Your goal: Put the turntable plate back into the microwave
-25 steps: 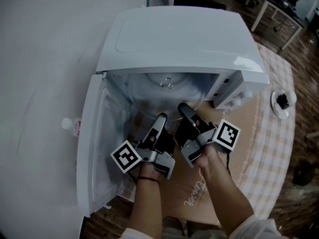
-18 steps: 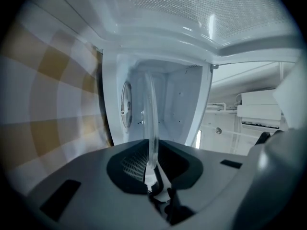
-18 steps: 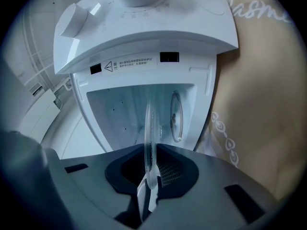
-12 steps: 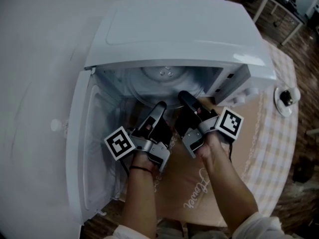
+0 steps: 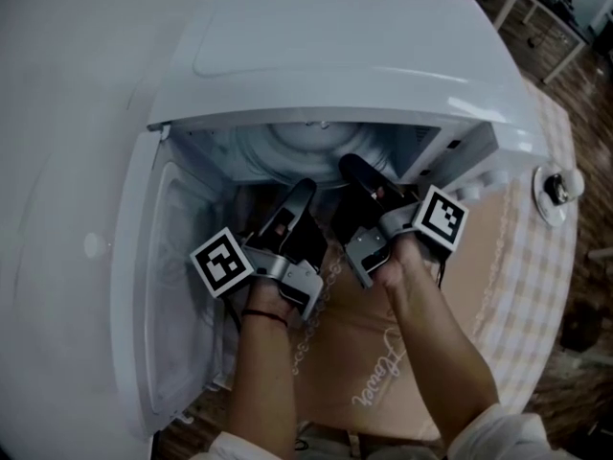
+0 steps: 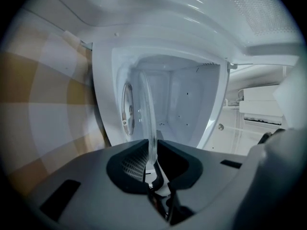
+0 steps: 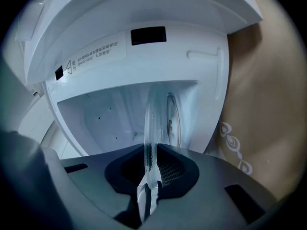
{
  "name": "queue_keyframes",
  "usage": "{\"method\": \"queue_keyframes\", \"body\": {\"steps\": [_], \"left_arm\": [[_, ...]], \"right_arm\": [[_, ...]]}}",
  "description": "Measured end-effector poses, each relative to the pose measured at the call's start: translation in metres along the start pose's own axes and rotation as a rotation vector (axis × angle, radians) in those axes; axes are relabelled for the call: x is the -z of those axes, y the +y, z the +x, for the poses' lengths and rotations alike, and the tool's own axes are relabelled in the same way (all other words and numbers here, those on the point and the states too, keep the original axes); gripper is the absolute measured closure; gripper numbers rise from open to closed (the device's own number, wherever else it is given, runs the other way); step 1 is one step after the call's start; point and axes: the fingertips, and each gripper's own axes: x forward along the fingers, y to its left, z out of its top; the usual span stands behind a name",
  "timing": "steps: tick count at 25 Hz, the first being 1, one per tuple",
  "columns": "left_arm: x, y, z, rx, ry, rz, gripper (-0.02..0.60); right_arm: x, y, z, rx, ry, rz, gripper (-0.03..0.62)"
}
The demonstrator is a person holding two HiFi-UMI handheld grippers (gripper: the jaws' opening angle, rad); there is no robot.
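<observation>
Turntable plate is clamped by left tool and right tool. Inside the microwave, chipping may be caused by tilt.

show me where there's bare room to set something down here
Free: the brown mat right of the right arm, and the checked cloth beyond it. Crowded: the microwave mouth, filled by the left gripper, the right gripper and the plate.

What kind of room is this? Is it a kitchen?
Probably an office or workroom, not a kitchen: the microwave sits on a checked cloth, and a desk stands behind it on a wooden floor.
</observation>
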Motion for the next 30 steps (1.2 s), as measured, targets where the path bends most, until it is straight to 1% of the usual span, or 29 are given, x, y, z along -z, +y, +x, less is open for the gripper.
{"method": "queue_keyframes", "body": {"steps": [1, 3, 5, 6, 7, 9, 11, 14, 17, 23, 27, 30], "left_arm": [[-0.001, 0.0, -0.001, 0.006, -0.004, -0.015, 0.531], [-0.003, 0.0, -0.004, 0.035, -0.017, -0.075, 0.529], [-0.006, -0.004, -0.007, 0.087, -0.031, -0.147, 0.529], [-0.005, -0.009, -0.009, 0.116, -0.031, -0.17, 0.529], [-0.003, -0.016, -0.01, 0.145, -0.026, -0.183, 0.572], [0.003, -0.031, -0.013, 0.19, -0.016, -0.19, 0.572], [0.006, -0.043, -0.015, 0.206, -0.017, -0.177, 0.572], [0.011, -0.053, -0.016, 0.203, -0.009, -0.154, 0.572], [0.012, -0.051, -0.017, 0.177, 0.0, -0.136, 0.572], [0.012, -0.045, -0.023, 0.138, -0.01, -0.136, 0.572], [0.011, -0.044, -0.024, 0.132, -0.021, -0.136, 0.572], [0.011, -0.044, -0.024, 0.112, -0.02, -0.115, 0.572]], "right_arm": [[-0.001, -0.001, 0.002, 0.0, -0.002, 0.0, 0.539], [-0.003, -0.003, 0.006, -0.001, -0.008, 0.005, 0.539], [-0.004, -0.005, 0.011, -0.002, -0.016, 0.009, 0.537], [-0.005, -0.005, 0.012, 0.0, -0.019, 0.008, 0.538], [-0.005, -0.005, 0.012, 0.005, -0.021, 0.002, 0.539], [-0.006, -0.004, 0.013, 0.016, -0.023, -0.015, 0.538], [-0.007, -0.002, 0.014, 0.023, -0.026, -0.024, 0.534], [-0.007, -0.002, 0.014, 0.053, -0.047, -0.011, 0.534], [-0.007, -0.005, 0.017, 0.083, -0.072, 0.02, 0.534], [-0.01, -0.007, 0.021, 0.136, -0.077, 0.013, 0.54], [-0.009, -0.009, 0.025, 0.174, -0.089, 0.027, 0.543], [-0.007, -0.01, 0.026, 0.209, -0.091, 0.046, 0.543]]}}
